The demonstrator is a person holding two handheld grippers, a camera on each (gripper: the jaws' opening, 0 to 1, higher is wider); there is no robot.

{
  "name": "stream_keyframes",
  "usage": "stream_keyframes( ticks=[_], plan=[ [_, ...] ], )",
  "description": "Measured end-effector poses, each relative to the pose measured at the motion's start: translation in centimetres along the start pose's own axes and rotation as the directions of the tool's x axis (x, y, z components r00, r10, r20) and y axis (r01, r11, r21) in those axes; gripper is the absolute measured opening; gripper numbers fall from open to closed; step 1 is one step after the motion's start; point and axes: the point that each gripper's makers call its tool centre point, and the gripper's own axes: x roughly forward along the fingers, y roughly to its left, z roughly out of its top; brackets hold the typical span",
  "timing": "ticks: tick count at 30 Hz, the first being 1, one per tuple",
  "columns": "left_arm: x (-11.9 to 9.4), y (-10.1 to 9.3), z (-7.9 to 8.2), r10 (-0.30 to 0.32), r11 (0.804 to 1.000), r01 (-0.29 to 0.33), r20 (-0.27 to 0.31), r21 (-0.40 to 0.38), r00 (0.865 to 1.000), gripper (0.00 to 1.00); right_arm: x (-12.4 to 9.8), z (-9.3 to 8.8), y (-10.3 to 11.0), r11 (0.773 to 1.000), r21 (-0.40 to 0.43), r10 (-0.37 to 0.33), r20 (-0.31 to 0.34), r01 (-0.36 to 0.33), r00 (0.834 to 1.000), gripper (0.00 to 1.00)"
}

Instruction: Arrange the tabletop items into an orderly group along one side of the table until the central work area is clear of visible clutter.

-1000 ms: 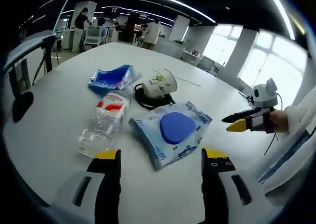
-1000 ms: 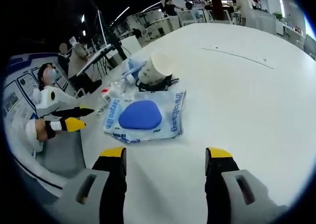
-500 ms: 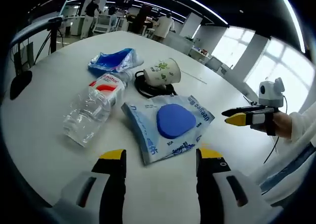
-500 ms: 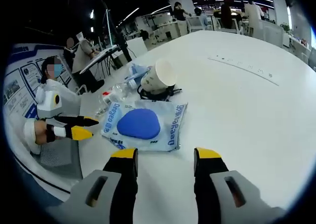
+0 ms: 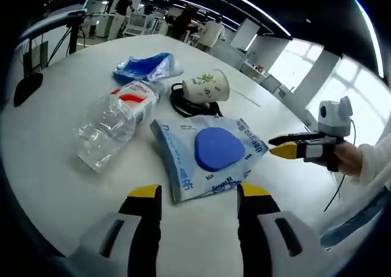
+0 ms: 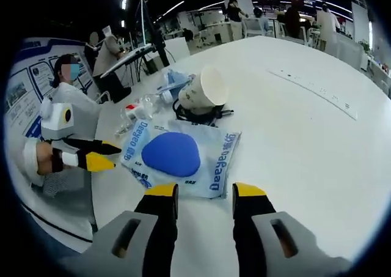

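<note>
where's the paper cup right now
In the left gripper view the paper cup lies on its side on the white table, on a black cable, between the plastic bottle and the blue packet.

On the white table [image 5: 55, 167]: one clear plastic bottle [image 5: 113, 130], one paper cup [image 5: 208, 86], one black cable coil [image 5: 186, 109], two blue-and-white packets — near one [image 5: 211, 155], far-left one [image 5: 143, 66]. Two grippers: left [image 5: 194, 194], right [image 6: 204, 194].
</note>
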Motion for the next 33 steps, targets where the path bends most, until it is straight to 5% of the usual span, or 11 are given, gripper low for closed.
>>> stream_keyframes(
  ticks=[6, 10, 14, 16, 17, 22, 33],
  plan=[
    [0.7, 0.9, 0.3, 0.04, 0.992, -0.038, 0.01, -0.118, 0.999, 0.38, 1.1, -0.8, -0.6, 0.999, 0.03, -0.011, -0.039, 0.012, 0.999, 0.29],
    [1.1, 0.6, -0.5, 0.047, 0.994, -0.049, -0.022, -0.098, 0.999, 0.34, 1.3, -1.0, -0.4, 0.999, 0.046, -0.022, -0.042, 0.024, 0.999, 0.28],
    [1.6, 1.0, -0.6, 0.073, 0.992, -0.076, -0.025, -0.105, 0.997, 0.19, 1.2, -1.0, -0.6, 0.998, 0.036, -0.046, -0.046, 0.047, 0.998, 0.21],
    [1.6, 2.5, -0.7, 0.191, 0.976, -0.193, -0.033, -0.097, 0.981, 0.04, 1.3, -0.9, -0.8, 0.997, 0.04, -0.064, -0.047, 0.066, 0.997, 0.18],
    [1.8, 1.7, -0.5, 0.139, 0.986, -0.141, -0.025, -0.093, 0.99, 0.04, 1.3, -1.0, -0.8, 0.997, 0.039, -0.066, -0.048, 0.068, 0.997, 0.15],
    [1.5, 1.6, -0.6, 0.123, 0.98, -0.12, 0.006, -0.157, 0.992, 0.03, 0.9, -1.3, -1.3, 0.994, 0.054, -0.096, -0.037, 0.098, 0.995, 0.02],
    [1.5, 1.4, -0.7, 0.092, 0.982, -0.09, 0.002, -0.164, 0.996, 0.02, 0.3, -2.2, -1.1, 0.981, 0.176, -0.08, 0.001, 0.079, 0.997, 0.0]
  ],
)
